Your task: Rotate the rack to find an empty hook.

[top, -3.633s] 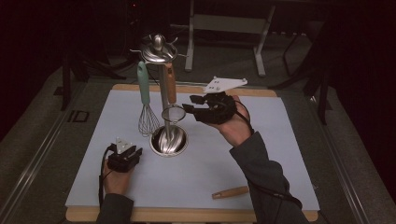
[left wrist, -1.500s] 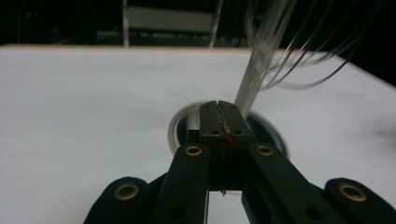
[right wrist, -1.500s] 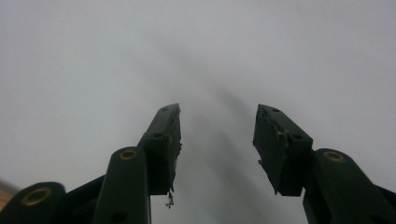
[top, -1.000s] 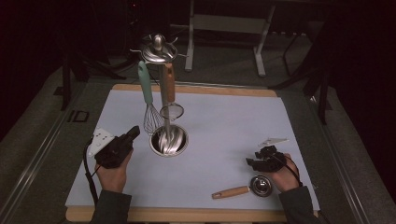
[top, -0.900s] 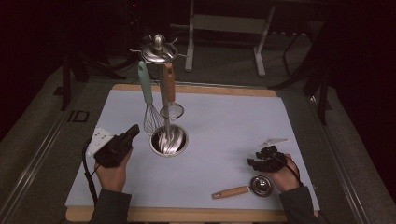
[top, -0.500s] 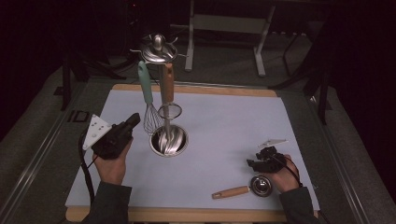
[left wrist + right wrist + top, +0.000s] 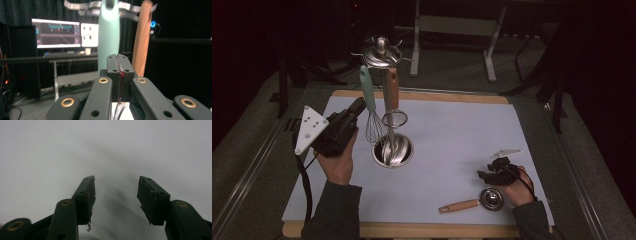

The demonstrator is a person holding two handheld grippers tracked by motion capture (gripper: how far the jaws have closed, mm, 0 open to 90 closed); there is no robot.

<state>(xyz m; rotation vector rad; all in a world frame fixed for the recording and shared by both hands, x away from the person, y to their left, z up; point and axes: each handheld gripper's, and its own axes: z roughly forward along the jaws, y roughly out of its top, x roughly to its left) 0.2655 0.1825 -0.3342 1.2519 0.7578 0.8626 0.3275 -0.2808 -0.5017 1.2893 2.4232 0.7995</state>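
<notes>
A metal utensil stand (image 7: 382,52) rises from a round steel base (image 7: 404,152) on the pale mat (image 7: 457,130). From its top hang a whisk with a mint-green handle (image 7: 367,95) and a small strainer with a wooden handle (image 7: 392,90). My left gripper (image 7: 359,106) is shut with nothing in it, lifted beside the mint handle. In the left gripper view the closed jaws (image 7: 118,63) point at the mint handle (image 7: 108,37), with the wooden handle (image 7: 142,37) to its right. My right gripper (image 7: 486,174) rests low on the mat, jaws open and empty (image 7: 116,192), just above a wooden-handled scoop (image 7: 474,202).
The mat lies on a wooden board (image 7: 412,231) with dark floor around it. A metal frame's legs (image 7: 452,25) stand behind the table. Lit monitors (image 7: 58,33) glow in the far background of the left gripper view.
My left gripper has risen off the mat and moved up toward the hanging handles, still shut. The right gripper and the scoop have stayed where they were.
</notes>
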